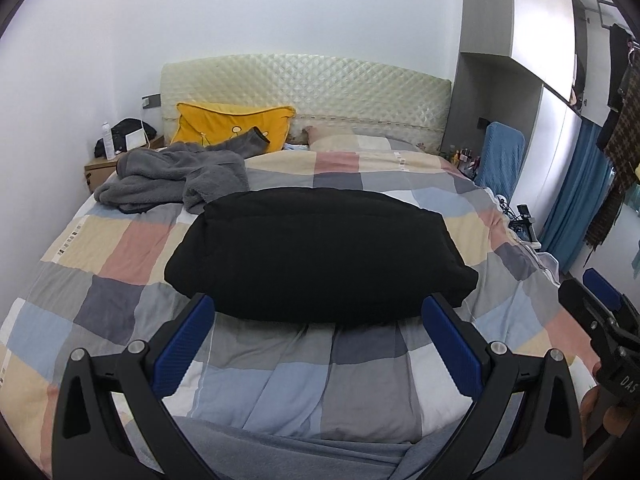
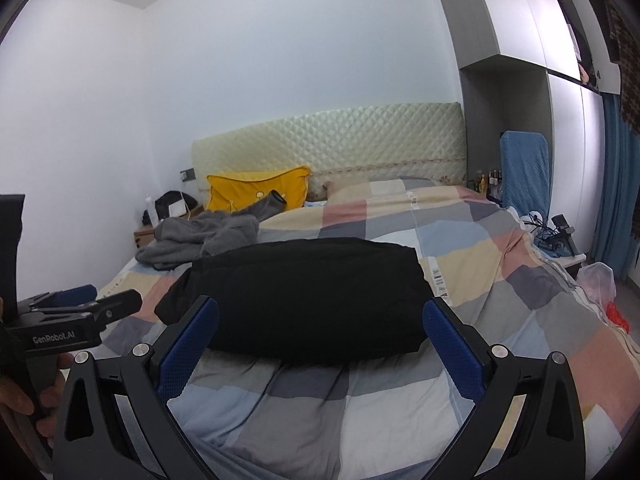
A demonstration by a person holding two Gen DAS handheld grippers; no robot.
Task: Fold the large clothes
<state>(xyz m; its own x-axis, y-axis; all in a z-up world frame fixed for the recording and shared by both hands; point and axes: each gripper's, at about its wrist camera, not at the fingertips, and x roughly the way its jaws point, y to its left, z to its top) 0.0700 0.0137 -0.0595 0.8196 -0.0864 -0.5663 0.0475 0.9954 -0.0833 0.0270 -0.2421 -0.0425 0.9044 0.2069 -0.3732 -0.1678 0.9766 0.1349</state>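
Black garment [image 1: 316, 256], folded into a thick rectangular bundle, lying flat on the patchwork quilt [image 1: 280, 384] at mid-bed, straight ahead of both tools and just beyond their tips. Long axis running left to right, across the line of approach; near long edge facing the holder, slightly rounded, resting on the quilt. Left hand-held gripper [image 1: 318, 344]: jaws spread wide, nothing between the blue pads, roughly centred on the bundle's near edge. Right hand-held gripper [image 2: 320, 346]: likewise spread and empty, set toward the bundle's right half. Neither tool touching the cloth; by judgement about equally near, each to its own end. Grey fleece garment [image 1: 176, 180], crumpled, beyond the far-left corner of the bundle, seemingly touching or slightly overlapped by it. Yellow pillow [image 1: 232, 124] against the headboard, well apart. Open quilt on the near side and to the right of the bundle; bed edge falling away at far right; left side tighter, toward the wall and bedside cabinet [image 1: 98, 168]
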